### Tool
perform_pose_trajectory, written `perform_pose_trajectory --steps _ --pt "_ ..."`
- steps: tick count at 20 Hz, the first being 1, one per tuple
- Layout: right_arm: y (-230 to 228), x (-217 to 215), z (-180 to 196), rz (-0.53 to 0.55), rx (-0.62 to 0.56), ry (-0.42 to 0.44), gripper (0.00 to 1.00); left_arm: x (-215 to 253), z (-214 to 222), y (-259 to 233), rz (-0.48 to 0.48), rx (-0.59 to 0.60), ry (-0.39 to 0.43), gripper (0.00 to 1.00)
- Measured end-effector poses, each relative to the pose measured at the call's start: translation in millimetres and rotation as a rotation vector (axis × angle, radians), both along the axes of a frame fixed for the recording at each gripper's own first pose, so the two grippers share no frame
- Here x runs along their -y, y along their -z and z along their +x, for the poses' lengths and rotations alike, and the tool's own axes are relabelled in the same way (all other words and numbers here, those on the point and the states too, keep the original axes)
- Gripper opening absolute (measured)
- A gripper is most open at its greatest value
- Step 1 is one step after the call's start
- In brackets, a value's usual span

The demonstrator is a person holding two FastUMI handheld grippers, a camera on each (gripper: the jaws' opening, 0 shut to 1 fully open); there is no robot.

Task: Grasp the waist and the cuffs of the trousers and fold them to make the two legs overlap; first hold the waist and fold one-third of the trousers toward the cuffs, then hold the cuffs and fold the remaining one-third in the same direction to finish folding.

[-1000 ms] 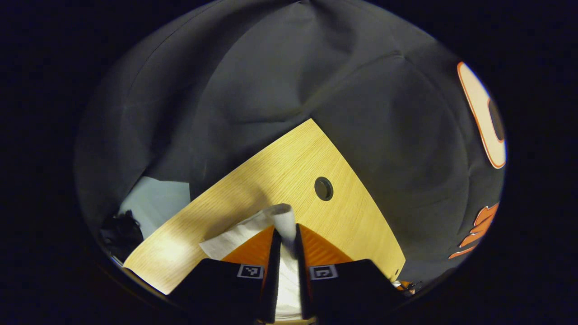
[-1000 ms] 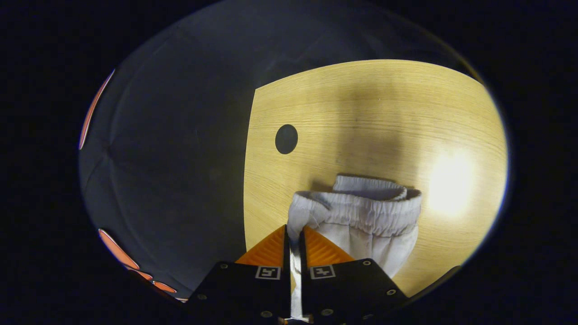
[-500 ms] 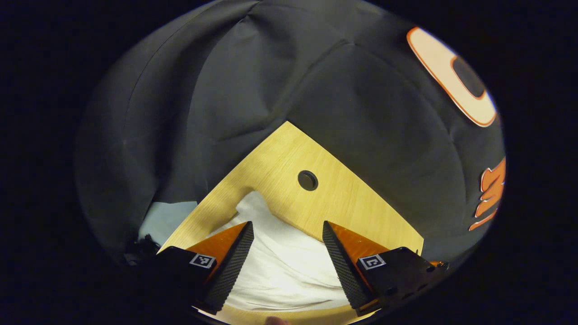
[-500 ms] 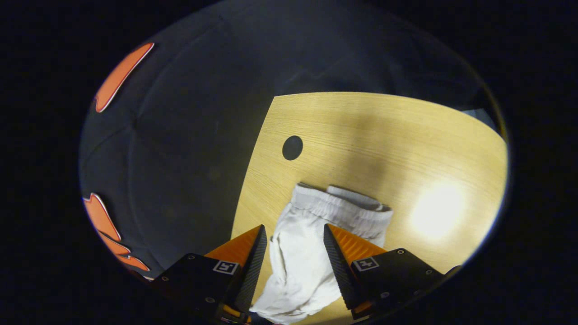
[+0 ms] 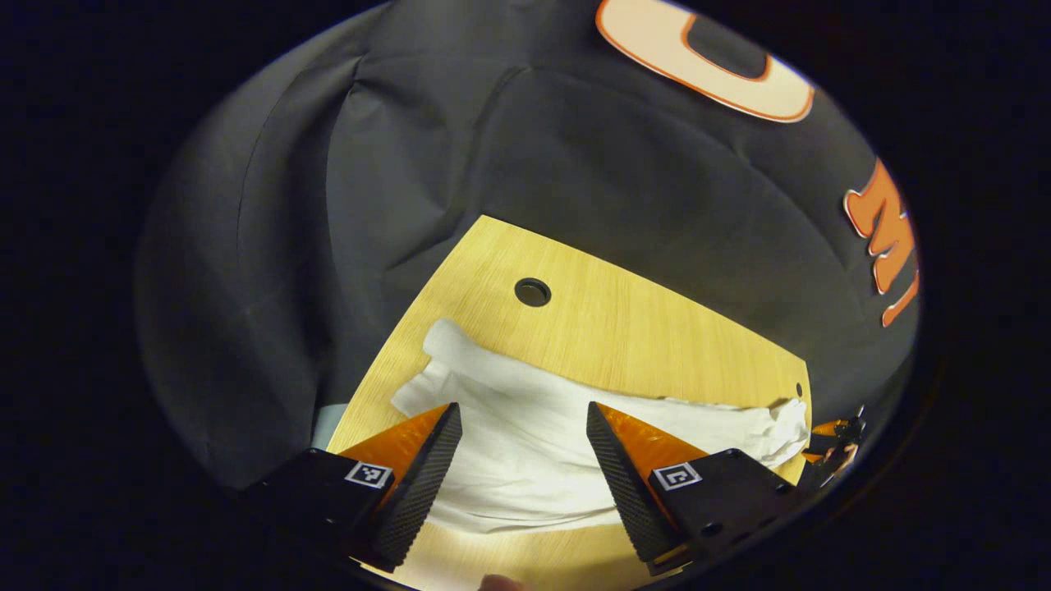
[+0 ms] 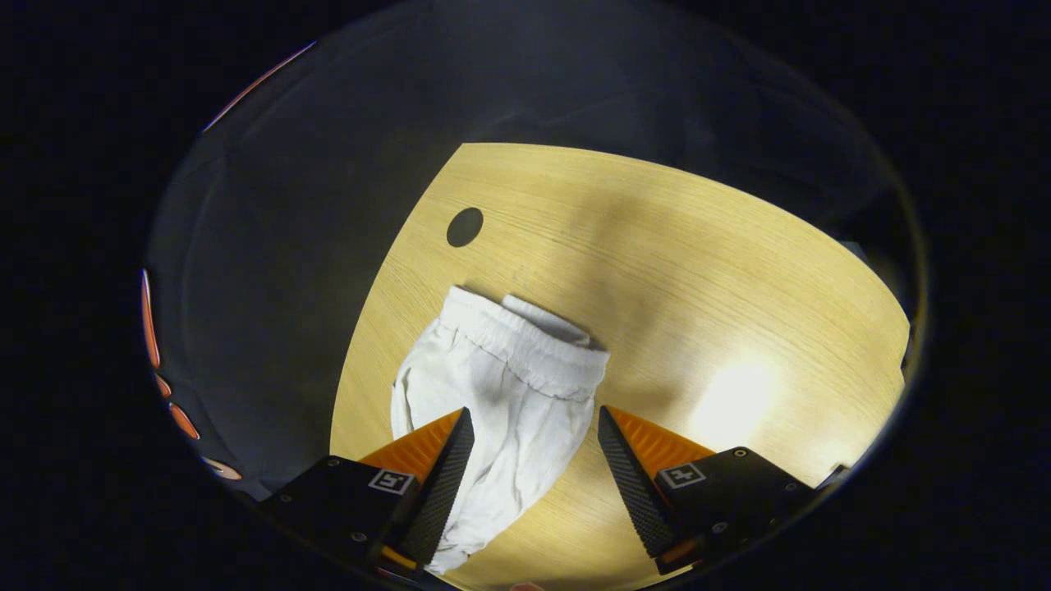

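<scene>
Left tool (image 5: 524,460) was wide open, nothing in it, hovering over the cuff end of the trousers (image 5: 534,427). Right tool (image 6: 534,460) was gaping too, empty, up above the waist (image 6: 525,345). The trousers lay long and flat on the bench (image 5: 624,328), near the edge with the round hole (image 5: 532,291), waist band at one end and the legs trailing off toward the other. Looked to me like the legs were already stacked one on the other, so the lengthwise fold seemed done. Neither of the thirds was folded yet, so I'd say waist first, then cuffs.
</scene>
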State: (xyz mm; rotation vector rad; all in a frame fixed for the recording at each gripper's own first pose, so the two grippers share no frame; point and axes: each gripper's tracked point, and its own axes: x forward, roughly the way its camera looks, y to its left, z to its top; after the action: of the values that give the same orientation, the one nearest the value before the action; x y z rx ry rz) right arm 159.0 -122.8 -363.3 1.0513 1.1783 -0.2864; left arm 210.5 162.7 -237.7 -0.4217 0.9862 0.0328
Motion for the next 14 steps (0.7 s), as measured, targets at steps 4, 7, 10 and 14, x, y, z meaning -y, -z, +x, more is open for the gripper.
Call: perform_pose_trajectory --steps 4,7,10,14 --pt "17 3 5 -0.013 -0.023 0.021 0.96 18 -21 -18 0.018 0.003 0.047 0.99" --pt "27 6 13 -0.005 -0.029 0.050 0.97 31 -37 -32 0.050 0.008 0.080 1.00" --pt "34 11 19 -0.017 -0.028 0.079 0.98 44 -53 -47 0.088 0.017 0.115 0.99" --pt "42 13 24 -0.004 -0.012 0.081 0.89 67 -73 -70 0.138 0.033 0.146 1.00"
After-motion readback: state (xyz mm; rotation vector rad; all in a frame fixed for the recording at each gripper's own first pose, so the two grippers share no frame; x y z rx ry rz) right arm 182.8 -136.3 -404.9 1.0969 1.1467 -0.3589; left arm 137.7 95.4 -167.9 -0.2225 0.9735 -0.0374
